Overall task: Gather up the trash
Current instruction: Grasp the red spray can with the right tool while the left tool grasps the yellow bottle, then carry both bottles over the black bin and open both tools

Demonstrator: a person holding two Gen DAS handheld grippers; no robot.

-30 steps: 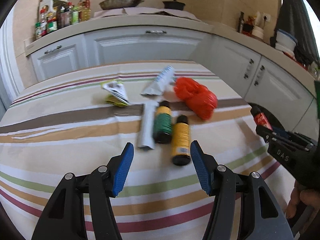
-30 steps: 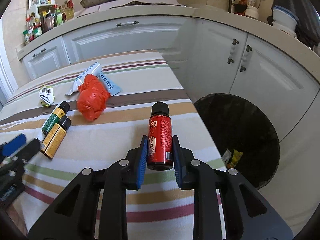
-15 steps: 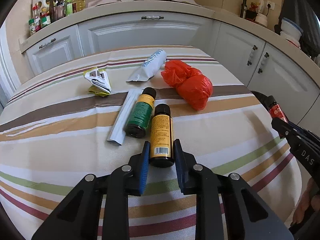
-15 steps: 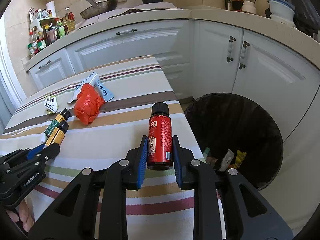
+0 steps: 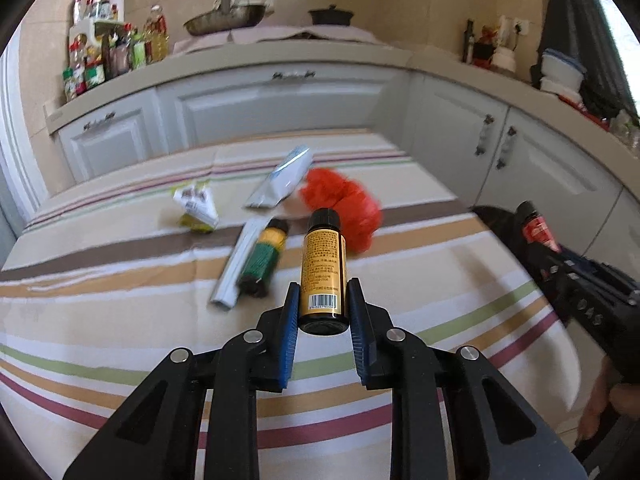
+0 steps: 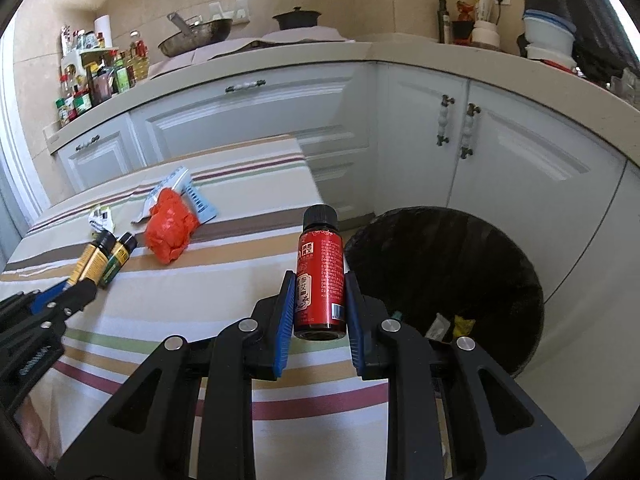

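Note:
My left gripper (image 5: pixel 323 300) is shut on a yellow-labelled bottle (image 5: pixel 322 272) and holds it above the striped table (image 5: pixel 120 320). My right gripper (image 6: pixel 319 294) is shut on a red-labelled bottle (image 6: pixel 320 276), held over the table's right edge beside a black trash bin (image 6: pixel 480 264). On the table lie a green-labelled bottle (image 5: pixel 264 260), a red plastic bag (image 5: pixel 344 208), a silver-white pouch (image 5: pixel 282 182), a white flat wrapper (image 5: pixel 236 268) and a crumpled small wrapper (image 5: pixel 196 208). The right gripper with its red bottle (image 5: pixel 538 228) shows at the right of the left wrist view.
The bin holds a few wrappers (image 6: pixel 452 324) at its bottom. White kitchen cabinets (image 6: pixel 500 152) and a counter with bottles (image 6: pixel 96 76), a wok (image 6: pixel 196 36) and a pot (image 6: pixel 296 18) stand behind the table.
My left gripper closed on the yellow bottle and has lifted it off the table. My right gripper has carried the red bottle a little closer to the bin.

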